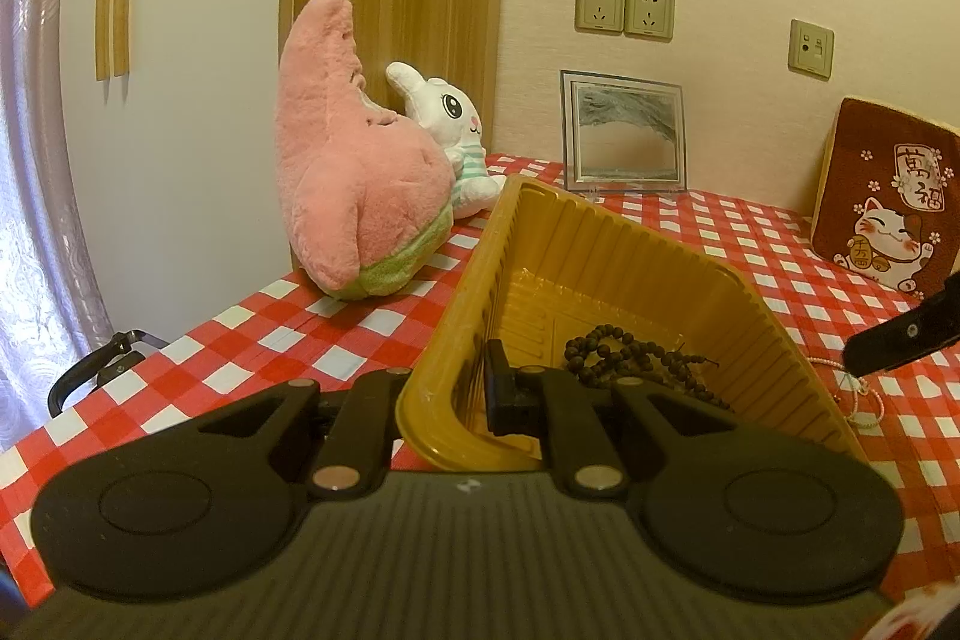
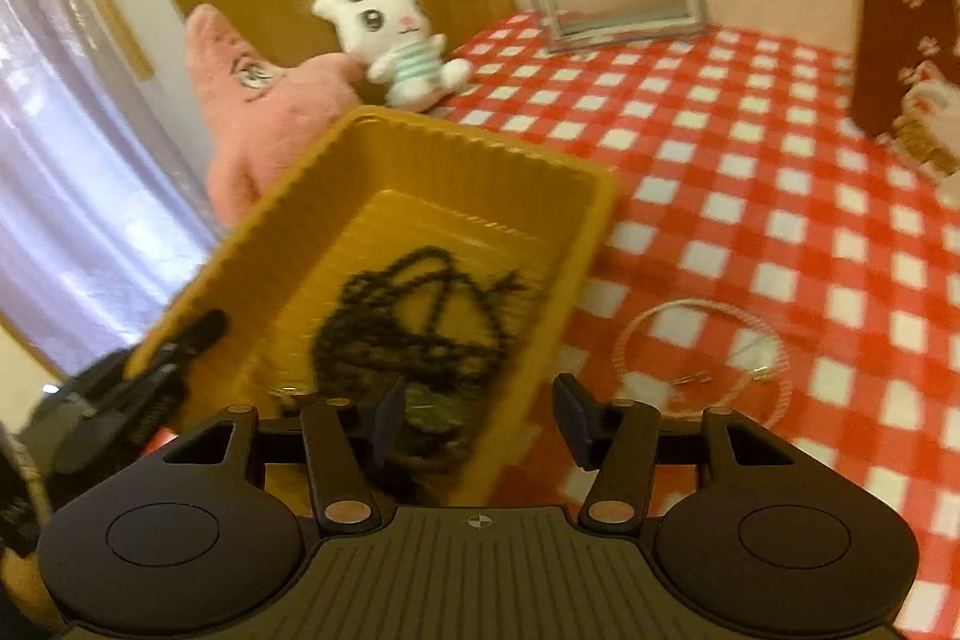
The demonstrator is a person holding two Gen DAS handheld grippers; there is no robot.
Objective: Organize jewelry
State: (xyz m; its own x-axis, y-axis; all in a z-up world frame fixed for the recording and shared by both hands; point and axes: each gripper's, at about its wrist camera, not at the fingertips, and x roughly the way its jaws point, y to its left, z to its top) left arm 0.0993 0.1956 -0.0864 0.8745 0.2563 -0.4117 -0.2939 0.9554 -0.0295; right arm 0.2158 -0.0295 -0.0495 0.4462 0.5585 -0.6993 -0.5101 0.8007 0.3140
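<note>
The job looked roughly half done. A dark bead necklace (image 2: 414, 316) already lay in a loose heap on the floor of the yellow tray (image 2: 384, 130), while a thin pale necklace (image 2: 708, 358) was still out on the checked cloth (image 2: 750, 196), just beside the tray at about three o'clock from it. That one, by my reading, remained to be put in; no other jewelry showed.

Going left to right in the left wrist view: the left gripper (image 1: 480, 388) was clamped on the tray's near left wall, one finger inside and one outside, with the tray's near end seemingly tilted up off the cloth. The beads (image 1: 630, 358) sat in the tray at about one o'clock from that grip. At the far right edge, around three o'clock, a dark finger of the right gripper (image 1: 900, 340) reached in above the pale string.

In its own view the right gripper (image 2: 480, 418) stood with its jaws apart and empty, straddling the tray's right wall, the left finger over the beads and the right over the cloth.

The table wore a red and white checked cloth. At its back, from ten o'clock round to two: a pink plush star (image 1: 354, 172), a white plush rabbit (image 1: 450, 124), a glass picture frame (image 1: 624, 130) and a red cushion with a lucky cat (image 1: 888, 202). Behind were a pale curtain, white cupboard doors, a wooden panel and wall sockets (image 1: 624, 10).
</note>
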